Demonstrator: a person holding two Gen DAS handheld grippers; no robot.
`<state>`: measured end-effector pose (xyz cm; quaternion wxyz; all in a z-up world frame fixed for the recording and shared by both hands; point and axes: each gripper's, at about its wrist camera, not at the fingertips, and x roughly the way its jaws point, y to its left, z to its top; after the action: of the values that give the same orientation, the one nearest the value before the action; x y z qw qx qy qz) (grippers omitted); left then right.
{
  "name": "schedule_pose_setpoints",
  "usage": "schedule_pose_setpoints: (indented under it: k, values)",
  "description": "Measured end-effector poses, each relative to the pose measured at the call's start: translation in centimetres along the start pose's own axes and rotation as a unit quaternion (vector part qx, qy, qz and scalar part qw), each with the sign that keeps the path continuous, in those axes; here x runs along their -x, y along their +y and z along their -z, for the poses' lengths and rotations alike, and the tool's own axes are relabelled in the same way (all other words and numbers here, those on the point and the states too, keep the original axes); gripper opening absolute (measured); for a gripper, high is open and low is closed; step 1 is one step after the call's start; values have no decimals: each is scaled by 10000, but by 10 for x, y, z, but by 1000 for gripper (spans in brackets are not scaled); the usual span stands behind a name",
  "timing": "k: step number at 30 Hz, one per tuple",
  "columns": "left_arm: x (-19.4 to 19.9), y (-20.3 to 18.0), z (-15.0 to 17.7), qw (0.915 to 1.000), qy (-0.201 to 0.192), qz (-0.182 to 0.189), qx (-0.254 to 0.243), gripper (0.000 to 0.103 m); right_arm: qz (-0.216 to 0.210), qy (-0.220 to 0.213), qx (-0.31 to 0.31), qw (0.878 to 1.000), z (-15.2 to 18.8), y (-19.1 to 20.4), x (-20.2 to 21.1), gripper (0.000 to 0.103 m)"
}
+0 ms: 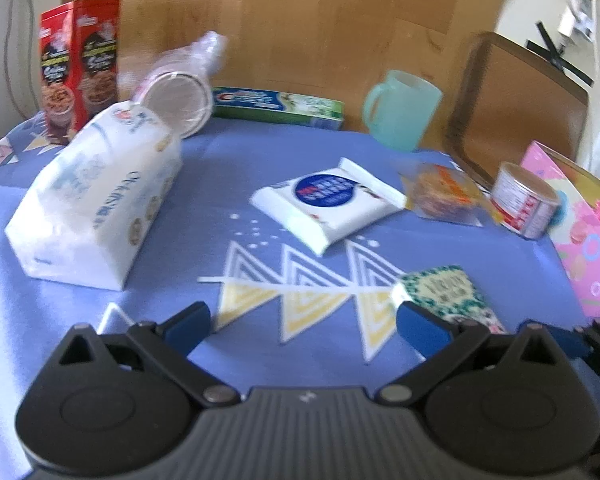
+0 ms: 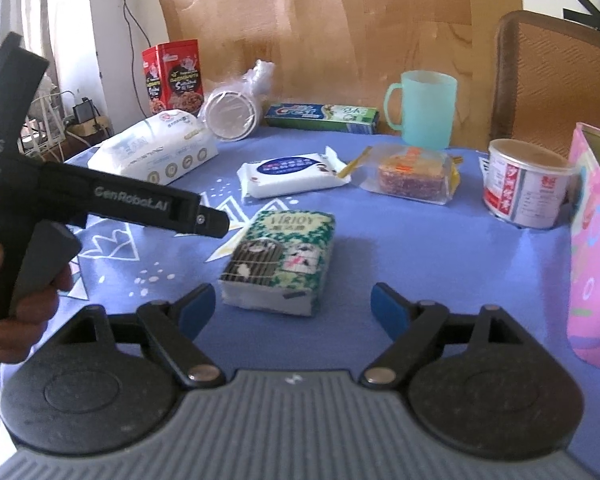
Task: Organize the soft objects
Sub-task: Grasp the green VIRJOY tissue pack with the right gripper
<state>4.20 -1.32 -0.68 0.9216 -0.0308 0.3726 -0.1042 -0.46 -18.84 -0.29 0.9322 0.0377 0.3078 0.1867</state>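
A green tissue pack point(image 2: 282, 262) lies on the blue tablecloth just ahead of my right gripper point(image 2: 294, 310), which is open and empty. It also shows in the left wrist view point(image 1: 444, 290), beside the right finger of my left gripper point(image 1: 302, 324), open and empty. A white wet-wipes pack point(image 1: 328, 204) point(image 2: 290, 174) lies at the middle. A large white tissue bag point(image 1: 96, 200) point(image 2: 156, 152) lies at the left. A wrapped cake point(image 1: 440, 194) point(image 2: 410, 174) lies right of the wipes. A pink gift bag point(image 1: 580, 232) point(image 2: 596, 248) stands at the right edge.
A red cereal box point(image 1: 78, 64), a stack of plastic cups point(image 1: 180, 92), a toothpaste box point(image 1: 278, 106), a teal mug point(image 1: 400, 110) and a tin can point(image 1: 524, 200) stand along the back and right. A chair point(image 1: 516, 108) stands behind. The left gripper's handle point(image 2: 100, 200) crosses the right wrist view.
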Motion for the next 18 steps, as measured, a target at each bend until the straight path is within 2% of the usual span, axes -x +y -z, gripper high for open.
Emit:
schedule_pose_setpoints:
  k: [2, 7, 11, 13, 14, 18]
  values:
    - [1, -5, -1, 10000, -14, -9, -78, 103, 3, -6, -46, 10000, 0, -3, 2, 87]
    - [-2, -20, 1, 9979, -86, -428, -470, 103, 77, -53, -18, 10000, 4, -6, 5, 87]
    - [1, -14, 5, 9991, -54, -307, -282, 103, -11, -79, -166, 9998, 5, -11, 7, 87]
    - [13, -8, 9, 9997, -196, 2, -176, 102, -22, -90, -154, 9998, 5, -10, 7, 87]
    - [20, -5, 11, 9993, -234, 259, -126, 97, -49, -98, -136, 9998, 6, -9, 7, 87]
    - [31, -5, 9, 9940, -159, 1083, -88, 89, -89, -80, -82, 9999, 4, -8, 5, 87]
